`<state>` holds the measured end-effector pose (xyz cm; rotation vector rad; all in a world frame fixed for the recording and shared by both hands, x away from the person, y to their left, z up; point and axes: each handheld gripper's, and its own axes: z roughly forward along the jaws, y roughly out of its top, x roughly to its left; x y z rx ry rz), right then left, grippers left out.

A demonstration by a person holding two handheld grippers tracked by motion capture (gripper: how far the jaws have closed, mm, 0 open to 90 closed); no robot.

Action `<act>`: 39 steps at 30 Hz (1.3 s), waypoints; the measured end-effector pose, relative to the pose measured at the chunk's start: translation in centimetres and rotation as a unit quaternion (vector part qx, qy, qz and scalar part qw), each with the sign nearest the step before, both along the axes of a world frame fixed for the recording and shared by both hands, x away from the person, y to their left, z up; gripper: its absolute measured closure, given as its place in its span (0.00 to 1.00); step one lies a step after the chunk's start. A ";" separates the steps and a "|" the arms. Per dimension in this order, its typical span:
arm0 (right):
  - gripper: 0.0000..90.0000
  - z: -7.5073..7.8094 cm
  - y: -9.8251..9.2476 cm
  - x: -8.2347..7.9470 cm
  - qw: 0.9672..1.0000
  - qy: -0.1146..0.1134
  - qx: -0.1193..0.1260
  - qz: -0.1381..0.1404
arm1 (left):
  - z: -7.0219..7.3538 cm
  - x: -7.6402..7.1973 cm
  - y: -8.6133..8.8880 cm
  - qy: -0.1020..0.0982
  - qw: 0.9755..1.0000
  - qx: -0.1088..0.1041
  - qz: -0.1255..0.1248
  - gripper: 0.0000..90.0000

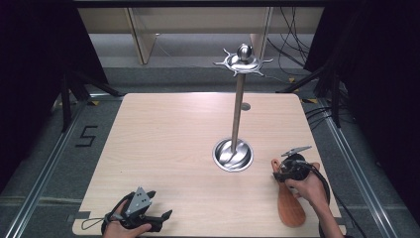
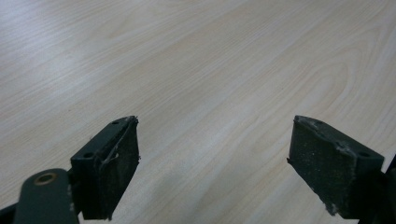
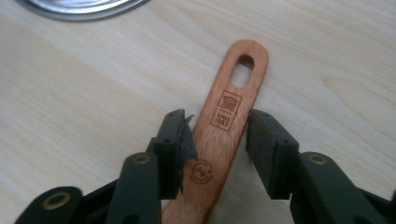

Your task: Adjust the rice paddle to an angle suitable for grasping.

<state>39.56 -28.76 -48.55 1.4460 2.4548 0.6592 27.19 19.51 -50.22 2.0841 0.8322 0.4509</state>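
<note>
Right tool [image 3: 215, 140] straddles the wooden spatula [image 3: 223, 135] handle beside the steel stand [image 1: 234, 154], jaws apart; left tool [image 2: 212, 163] gapes wide over bare worktop [image 2: 196, 60].

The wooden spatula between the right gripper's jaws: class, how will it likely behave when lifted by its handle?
The wooden spatula looks rigid, so it probably won't flop. Its broad blade lies behind the right gripper, so it may droop or pivot. The smooth, narrow handle could slip.

Light wooden table [image 1: 163, 148], steel hook stand [image 1: 238, 106] upright right of centre, left gripper [image 1: 154, 214] near edge, right gripper [image 1: 280, 172] over wooden spatula [image 1: 290, 206].
</note>
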 end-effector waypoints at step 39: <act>0.73 1.4 3.6 0.0 0.951 0.146 -0.156 0.224 | 0.0 0.1 0.1 0.001 1.000 -0.003 0.005 0.17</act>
